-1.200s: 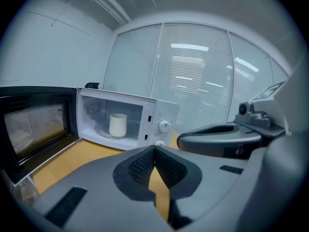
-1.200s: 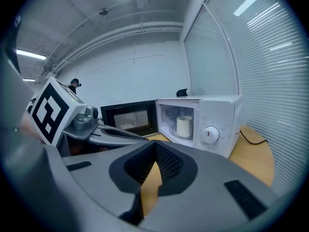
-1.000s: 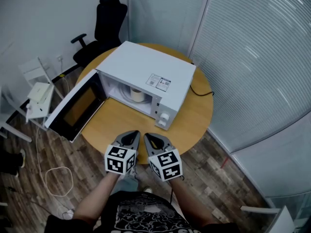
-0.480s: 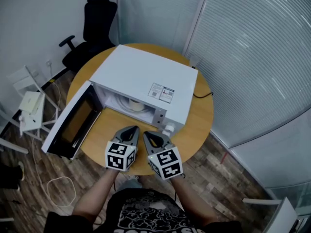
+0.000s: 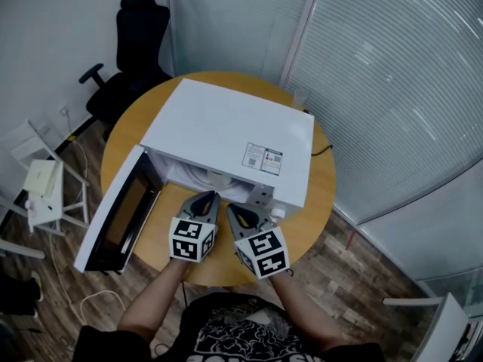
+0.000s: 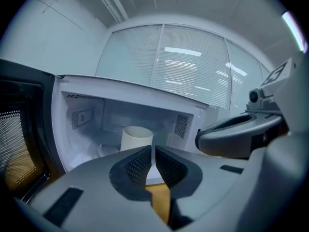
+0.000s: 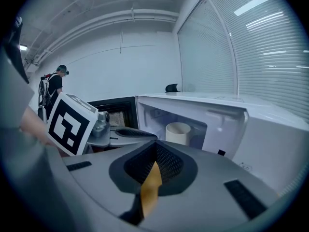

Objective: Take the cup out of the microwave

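Cup (image 6: 136,138): upright inside the microwave (image 5: 226,127), whose door (image 5: 113,217) hangs open, on the round worktop (image 5: 321,194).
Left gripper (image 5: 209,197): jaws pressed together, holding nothing, near the opening.
Right gripper (image 5: 232,208): jaws together, empty, just beside the left.

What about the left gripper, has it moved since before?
Yes. The left gripper moved from the edge of the round wooden table up to the white microwave.

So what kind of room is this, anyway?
Most likely an office or meeting room: full-height slatted blinds, a black office chair, and a round wooden table carrying a microwave.
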`<state>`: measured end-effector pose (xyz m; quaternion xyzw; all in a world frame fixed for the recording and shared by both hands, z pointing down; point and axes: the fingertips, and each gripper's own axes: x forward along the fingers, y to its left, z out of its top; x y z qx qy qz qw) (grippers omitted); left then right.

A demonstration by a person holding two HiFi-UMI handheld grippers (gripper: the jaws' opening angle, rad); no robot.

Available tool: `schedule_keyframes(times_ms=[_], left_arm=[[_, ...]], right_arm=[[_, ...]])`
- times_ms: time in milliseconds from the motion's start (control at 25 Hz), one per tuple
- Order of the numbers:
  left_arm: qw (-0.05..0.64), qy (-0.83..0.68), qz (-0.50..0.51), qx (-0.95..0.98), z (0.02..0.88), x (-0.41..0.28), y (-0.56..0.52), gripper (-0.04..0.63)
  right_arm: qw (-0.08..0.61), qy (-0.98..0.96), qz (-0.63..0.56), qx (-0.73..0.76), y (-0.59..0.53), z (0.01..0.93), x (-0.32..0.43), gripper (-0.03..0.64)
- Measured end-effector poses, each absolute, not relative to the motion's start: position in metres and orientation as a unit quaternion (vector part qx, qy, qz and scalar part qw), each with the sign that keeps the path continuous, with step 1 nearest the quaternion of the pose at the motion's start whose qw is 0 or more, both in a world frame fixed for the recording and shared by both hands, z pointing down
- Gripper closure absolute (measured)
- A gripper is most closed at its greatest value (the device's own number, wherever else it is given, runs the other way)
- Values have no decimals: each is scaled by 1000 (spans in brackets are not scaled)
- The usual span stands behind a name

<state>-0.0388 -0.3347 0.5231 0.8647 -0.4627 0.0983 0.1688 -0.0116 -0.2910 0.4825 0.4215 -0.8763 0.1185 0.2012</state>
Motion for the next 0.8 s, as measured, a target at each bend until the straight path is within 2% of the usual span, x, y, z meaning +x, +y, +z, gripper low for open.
schedule_keyframes(times_ms=[600,800], left_arm=[[155,-444,98,877,540,-45,-376,417],[153,-439,87,881,541,-47,-383,326]], right_arm=[[208,-860,124,450,-326,491,-30,601],[209,-857,122,455,-329,491,-32,601]])
